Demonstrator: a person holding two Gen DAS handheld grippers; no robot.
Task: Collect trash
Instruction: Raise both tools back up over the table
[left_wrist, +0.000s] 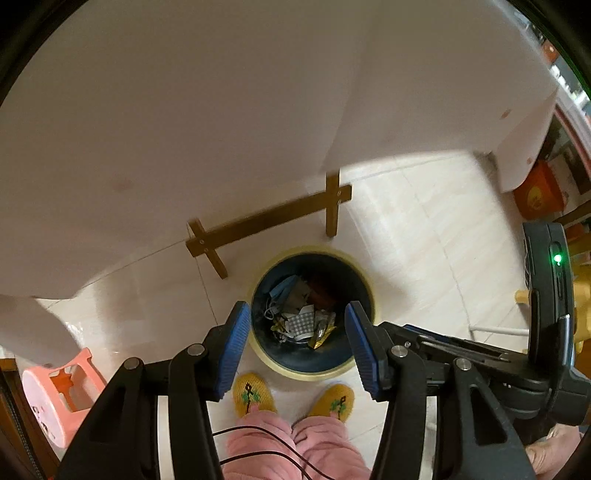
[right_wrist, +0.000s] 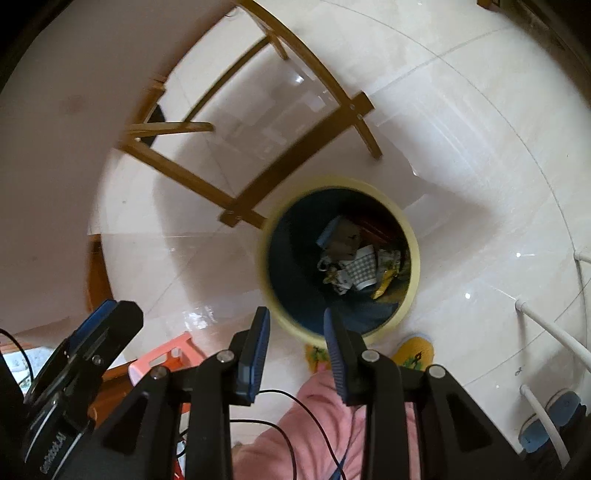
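A round trash bin (left_wrist: 365, 280) with a pale yellow rim and dark inside stands on the tiled floor. It holds trash (left_wrist: 301, 314): a blue face mask, checked paper, gold wrappers. My left gripper (left_wrist: 295, 345) is open and empty, held above the bin's near side. In the right wrist view the bin (right_wrist: 413, 236) and its trash (right_wrist: 358, 264) show ahead. My right gripper (right_wrist: 295, 350) is open and empty above the bin's near rim. The left gripper's body (right_wrist: 81, 365) shows at the lower left.
A white-clothed table (left_wrist: 166, 129) on wooden legs (left_wrist: 266, 218) stands just behind the bin. A pink stool (left_wrist: 55, 391) is at the left. The person's yellow slippers (left_wrist: 255, 395) and pink trousers are below. An orange box (left_wrist: 539, 192) sits far right. White pipes (right_wrist: 550, 332) lie at right.
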